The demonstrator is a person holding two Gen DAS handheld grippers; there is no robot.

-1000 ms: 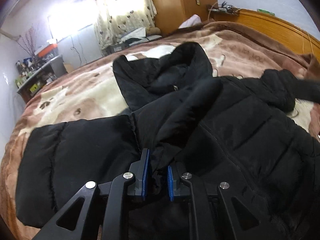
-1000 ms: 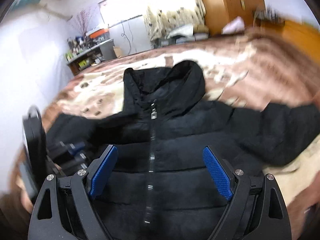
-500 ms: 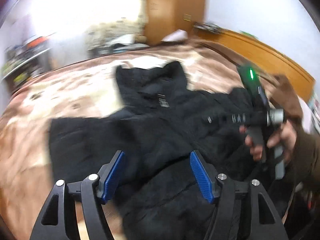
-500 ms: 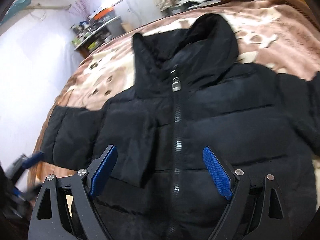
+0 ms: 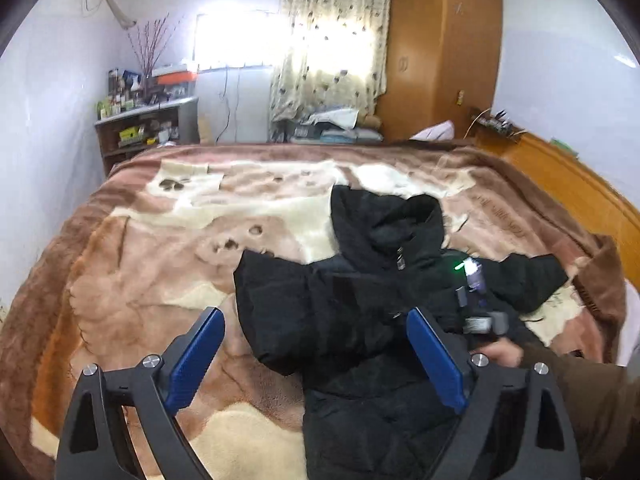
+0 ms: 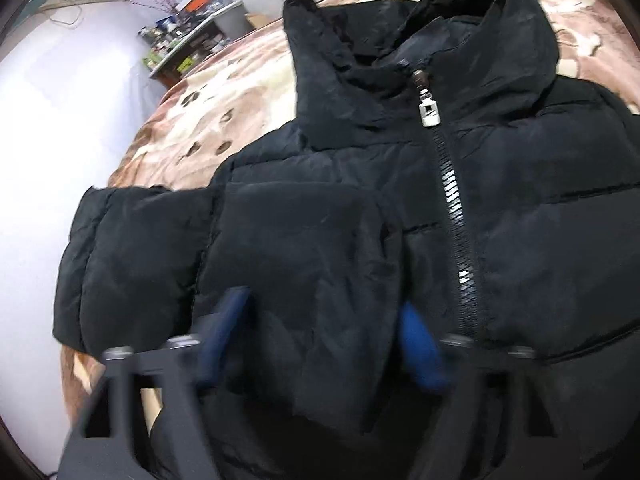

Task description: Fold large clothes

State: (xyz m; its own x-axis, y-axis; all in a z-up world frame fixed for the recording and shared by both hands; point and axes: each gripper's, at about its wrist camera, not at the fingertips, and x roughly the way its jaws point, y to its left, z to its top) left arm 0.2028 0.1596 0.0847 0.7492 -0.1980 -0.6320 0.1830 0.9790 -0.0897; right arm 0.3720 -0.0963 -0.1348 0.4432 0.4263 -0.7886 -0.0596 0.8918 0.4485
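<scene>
The jacket [image 5: 372, 320] lies zipped, front up, on the bed [image 5: 168, 272], hood toward the far wardrobe. A second ago the left gripper [image 5: 316, 356] pinched the sleeve; now its jaws stand spread and empty, pulled back above the jacket's hem. That sleeve [image 6: 304, 280] now rests folded across the chest, beside the zipper [image 6: 452, 208]. The right gripper [image 6: 324, 344] has dropped onto it, jaws spread either side of the fold. I'd guess one sleeve is done, the other next.
</scene>
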